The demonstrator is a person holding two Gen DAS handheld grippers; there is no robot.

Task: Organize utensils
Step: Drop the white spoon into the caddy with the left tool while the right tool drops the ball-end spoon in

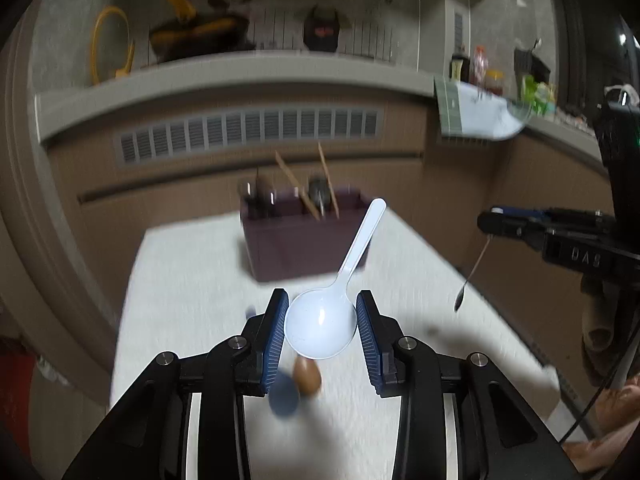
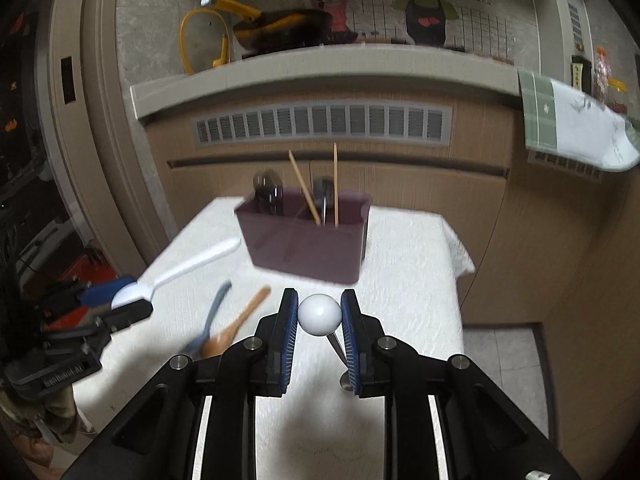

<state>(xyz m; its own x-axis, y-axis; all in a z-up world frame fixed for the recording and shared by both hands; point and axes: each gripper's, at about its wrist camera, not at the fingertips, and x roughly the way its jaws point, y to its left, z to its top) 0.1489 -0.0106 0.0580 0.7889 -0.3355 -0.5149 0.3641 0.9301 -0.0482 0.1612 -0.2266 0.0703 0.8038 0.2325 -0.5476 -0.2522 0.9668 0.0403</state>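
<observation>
Covering the desk [image 2: 412, 280], a white textured cloth is seen, and toward its far edge stands the maroon utensil holder [image 2: 308, 248], already stocked with two chopsticks [image 2: 335, 184] and some dark-handled pieces. Nearer, a wooden spoon [image 2: 240, 324] and a grey-blue spoon [image 2: 212, 320] are left lying side by side on the cloth. The left claw [image 1: 321, 320] is closed on the bowl of a white plastic spoon [image 1: 321, 324], whose handle is pointed up toward the holder. The right claw [image 2: 319, 314] is narrowed onto a thin metal utensil with a white ball end [image 2: 319, 314] (its other end is seen hanging below the claw in the left view).

Both items are held clear of the desk. The white spoon is gripped across a rounded, slick bowl, so a twist or slip out of the pads is judged likely if it is swung quickly. The hanging metal piece could pivot about its ball and catch the holder's rim or the chopsticks, tipping the light holder.
</observation>
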